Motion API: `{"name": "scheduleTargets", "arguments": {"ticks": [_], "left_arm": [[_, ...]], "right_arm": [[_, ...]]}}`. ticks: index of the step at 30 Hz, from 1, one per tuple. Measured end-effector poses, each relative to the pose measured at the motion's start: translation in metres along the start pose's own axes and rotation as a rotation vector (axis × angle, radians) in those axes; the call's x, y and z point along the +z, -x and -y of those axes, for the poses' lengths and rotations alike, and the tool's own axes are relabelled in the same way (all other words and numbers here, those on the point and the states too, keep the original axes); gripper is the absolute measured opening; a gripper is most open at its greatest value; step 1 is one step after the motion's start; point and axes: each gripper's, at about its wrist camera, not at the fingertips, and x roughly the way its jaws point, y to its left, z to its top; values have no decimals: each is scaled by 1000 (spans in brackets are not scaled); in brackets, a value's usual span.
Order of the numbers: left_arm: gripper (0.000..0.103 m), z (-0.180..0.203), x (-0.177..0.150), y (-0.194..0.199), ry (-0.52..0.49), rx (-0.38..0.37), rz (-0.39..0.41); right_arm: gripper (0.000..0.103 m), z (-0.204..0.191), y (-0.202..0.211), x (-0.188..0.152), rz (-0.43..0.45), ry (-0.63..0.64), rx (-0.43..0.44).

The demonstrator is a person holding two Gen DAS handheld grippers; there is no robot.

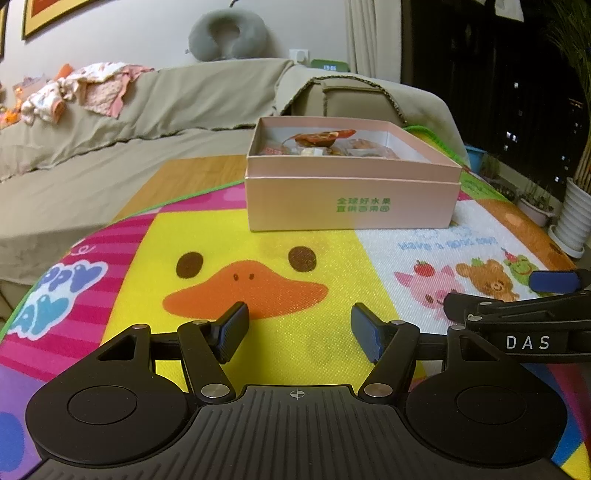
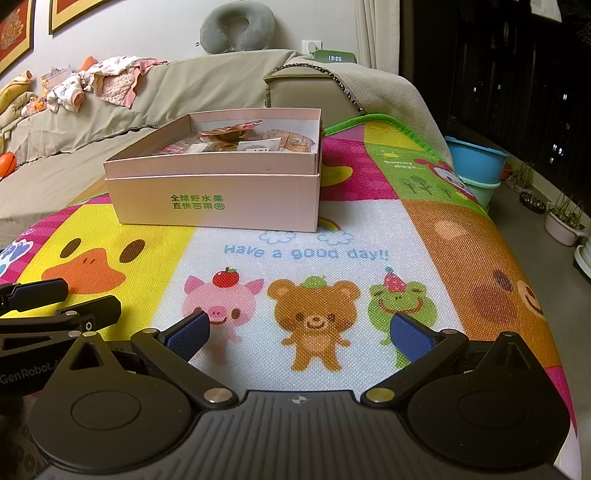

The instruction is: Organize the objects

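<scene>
A pink cardboard box (image 1: 351, 199) with green print stands on the colourful play mat (image 1: 229, 236), open at the top. Several wrapped snack packets (image 1: 317, 142) lie inside it. It also shows in the right wrist view (image 2: 221, 199) with the packets (image 2: 240, 142) inside. My left gripper (image 1: 299, 330) is open and empty, low over the yellow duck print, well short of the box. My right gripper (image 2: 299, 334) is open and empty over the pig and bear print. Each gripper shows at the other view's edge.
A beige covered sofa (image 1: 110, 122) with clothes (image 1: 85, 88) runs behind and left of the mat. A grey neck pillow (image 1: 227, 33) sits on its back. Blue tubs (image 2: 476, 166) and plant pots (image 2: 563, 221) stand on the floor to the right.
</scene>
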Motion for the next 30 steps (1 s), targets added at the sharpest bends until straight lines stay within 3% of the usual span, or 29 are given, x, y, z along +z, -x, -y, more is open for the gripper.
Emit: {"name": "scheduleTargets", "arguments": {"ticks": [30], "left_arm": [[69, 0, 0, 1, 5, -5, 0]], "right_arm": [[103, 0, 0, 1, 0, 0, 0]]}}
